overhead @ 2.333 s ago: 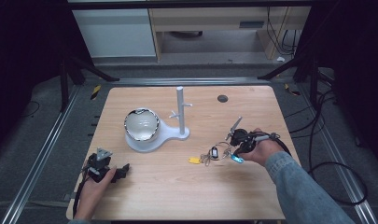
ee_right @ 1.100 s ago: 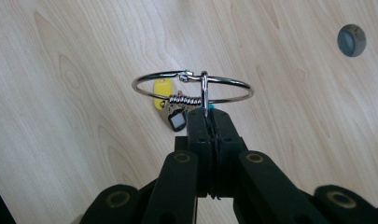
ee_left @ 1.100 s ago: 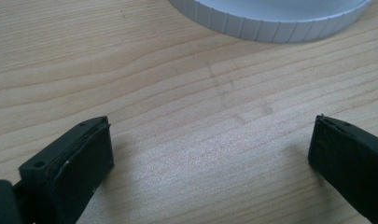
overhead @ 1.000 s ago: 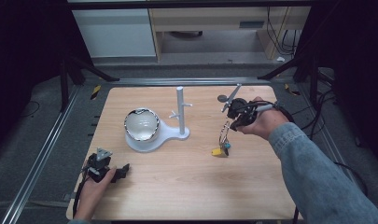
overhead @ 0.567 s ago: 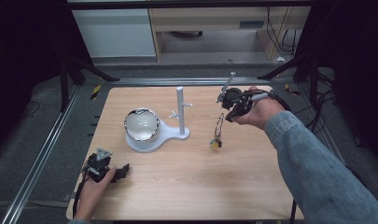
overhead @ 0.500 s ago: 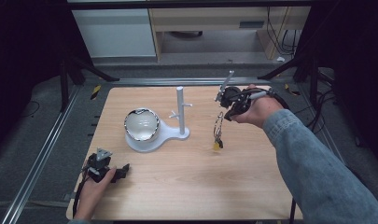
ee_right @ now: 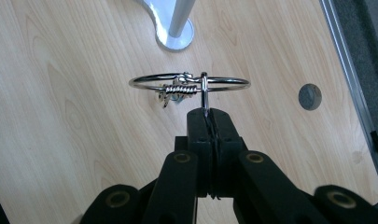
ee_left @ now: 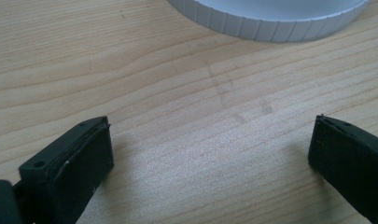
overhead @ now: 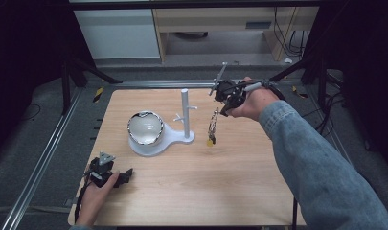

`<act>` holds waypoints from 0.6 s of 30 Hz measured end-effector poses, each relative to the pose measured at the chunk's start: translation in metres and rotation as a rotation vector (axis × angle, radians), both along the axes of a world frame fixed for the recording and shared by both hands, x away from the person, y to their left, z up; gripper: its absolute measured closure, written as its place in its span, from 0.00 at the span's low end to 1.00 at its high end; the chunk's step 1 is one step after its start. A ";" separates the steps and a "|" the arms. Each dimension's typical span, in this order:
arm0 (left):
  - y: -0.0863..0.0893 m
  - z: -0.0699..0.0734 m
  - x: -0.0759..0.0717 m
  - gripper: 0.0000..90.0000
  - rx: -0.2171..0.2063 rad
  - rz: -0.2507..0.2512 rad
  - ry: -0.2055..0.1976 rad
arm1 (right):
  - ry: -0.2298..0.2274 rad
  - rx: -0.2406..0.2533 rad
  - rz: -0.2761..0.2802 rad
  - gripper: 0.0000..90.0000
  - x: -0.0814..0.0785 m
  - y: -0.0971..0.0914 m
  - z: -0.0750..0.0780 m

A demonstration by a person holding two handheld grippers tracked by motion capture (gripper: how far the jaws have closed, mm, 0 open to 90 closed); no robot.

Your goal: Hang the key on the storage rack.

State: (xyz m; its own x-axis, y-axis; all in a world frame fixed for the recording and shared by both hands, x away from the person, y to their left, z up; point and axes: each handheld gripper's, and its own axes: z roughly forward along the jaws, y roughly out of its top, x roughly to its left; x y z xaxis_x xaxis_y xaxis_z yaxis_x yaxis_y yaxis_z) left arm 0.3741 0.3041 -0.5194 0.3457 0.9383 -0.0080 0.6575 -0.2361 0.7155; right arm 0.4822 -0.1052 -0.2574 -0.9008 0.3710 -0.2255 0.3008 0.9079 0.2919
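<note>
A white stand (overhead: 184, 112) with an upright post, short side pegs and a bowl-like dish (overhead: 145, 128) sits mid-table. My right gripper (overhead: 223, 108) is raised to the right of the post, shut on a key ring (overhead: 212, 125) that hangs below it with a yellow tag at the bottom. In the right gripper view the metal ring (ee_right: 190, 84) juts out level from the shut jaws, with the post's base (ee_right: 176, 29) beyond it. My left gripper (overhead: 130, 173) rests on the table at the near left, jaws wide open over bare wood (ee_left: 210, 154).
The wooden table (overhead: 239, 177) has a small round hole (ee_right: 310, 96) near its far right edge. The stand's ribbed white base rim (ee_left: 270, 23) lies just ahead of the left gripper. Metal rails and dark floor surround the table; cabinets stand behind.
My right gripper lifted the key ring off the table and carried it up and toward the far side, closer to the post. The left gripper stayed put.
</note>
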 end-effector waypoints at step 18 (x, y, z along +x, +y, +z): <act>0.000 0.000 0.000 0.00 0.000 -0.001 0.001 | 0.006 0.006 0.011 0.99 0.010 0.015 0.010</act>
State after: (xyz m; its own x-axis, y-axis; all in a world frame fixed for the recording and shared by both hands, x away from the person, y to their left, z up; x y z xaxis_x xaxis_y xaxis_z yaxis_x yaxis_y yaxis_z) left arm 0.3741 0.3042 -0.5194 0.3468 0.9379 -0.0082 0.6576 -0.2369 0.7152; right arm 0.4923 -0.0905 -0.2472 -0.9064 0.3619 -0.2181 0.2921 0.9096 0.2954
